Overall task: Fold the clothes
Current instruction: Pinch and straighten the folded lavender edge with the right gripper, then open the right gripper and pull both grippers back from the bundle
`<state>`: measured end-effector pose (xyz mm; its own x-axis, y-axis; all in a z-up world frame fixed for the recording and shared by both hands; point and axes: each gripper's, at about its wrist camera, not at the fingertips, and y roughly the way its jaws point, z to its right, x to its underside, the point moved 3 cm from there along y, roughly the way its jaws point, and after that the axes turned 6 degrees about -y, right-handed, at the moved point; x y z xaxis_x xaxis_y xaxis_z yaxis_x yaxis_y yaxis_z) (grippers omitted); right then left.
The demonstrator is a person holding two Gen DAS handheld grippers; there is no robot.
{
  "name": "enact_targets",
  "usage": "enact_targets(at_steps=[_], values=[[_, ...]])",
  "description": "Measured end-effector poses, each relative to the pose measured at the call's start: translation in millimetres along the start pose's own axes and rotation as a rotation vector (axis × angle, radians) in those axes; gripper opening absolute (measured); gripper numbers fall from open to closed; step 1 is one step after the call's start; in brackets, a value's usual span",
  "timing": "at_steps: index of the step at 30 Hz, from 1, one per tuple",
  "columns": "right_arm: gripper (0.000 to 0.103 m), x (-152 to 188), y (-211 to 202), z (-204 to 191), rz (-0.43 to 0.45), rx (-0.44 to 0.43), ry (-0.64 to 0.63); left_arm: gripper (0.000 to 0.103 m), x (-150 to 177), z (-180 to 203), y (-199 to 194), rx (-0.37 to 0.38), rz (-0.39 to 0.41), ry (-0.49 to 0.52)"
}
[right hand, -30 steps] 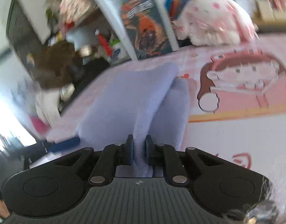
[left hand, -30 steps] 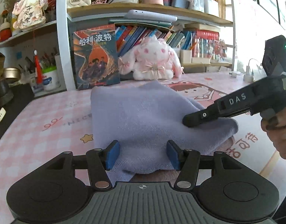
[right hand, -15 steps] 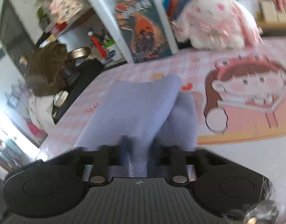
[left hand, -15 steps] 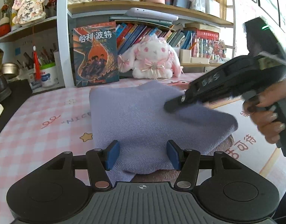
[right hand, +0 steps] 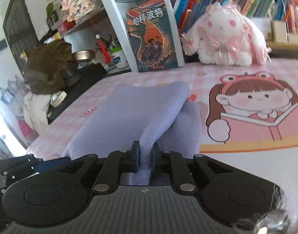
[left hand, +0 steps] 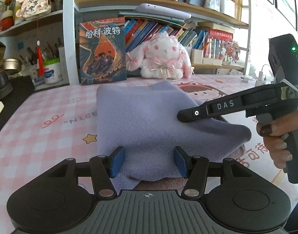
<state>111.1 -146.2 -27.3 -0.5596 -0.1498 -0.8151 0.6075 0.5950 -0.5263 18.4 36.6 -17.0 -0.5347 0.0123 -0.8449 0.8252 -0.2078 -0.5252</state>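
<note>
Our right hand-held gripper point(right hand: 145, 156), clamped on a fold of the lilac sweater point(left hand: 149, 120) on the counter point(left hand: 41, 128), has swung back down; our left hand-held gripper point(left hand: 148, 160) stays open at its near edge, so the fold is not yet released.

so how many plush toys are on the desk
1. A pink and white plush bunny sits at the back of the desk, right of the standing book and behind the purple knit garment. Others may be hidden on the cluttered shelves.
</note>
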Motion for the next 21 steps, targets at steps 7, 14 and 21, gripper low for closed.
enact_targets(at_steps=[7, 14, 21], values=[[0.027, 0, -22, -4, 0.031, 0.032, 0.004, 0.062, 1, 6, -18, -0.084, 0.083, 0.001], [0.057, 20, -77, -16, 0.097, 0.081, -0.035, 0.071, 10, 24, -56, -0.098, 0.177, 0.029], [0.069, 51, -117, -30, 0.139, 0.133, -0.069, 0.076, 25, 34, -79, -0.100, 0.185, 0.013]])
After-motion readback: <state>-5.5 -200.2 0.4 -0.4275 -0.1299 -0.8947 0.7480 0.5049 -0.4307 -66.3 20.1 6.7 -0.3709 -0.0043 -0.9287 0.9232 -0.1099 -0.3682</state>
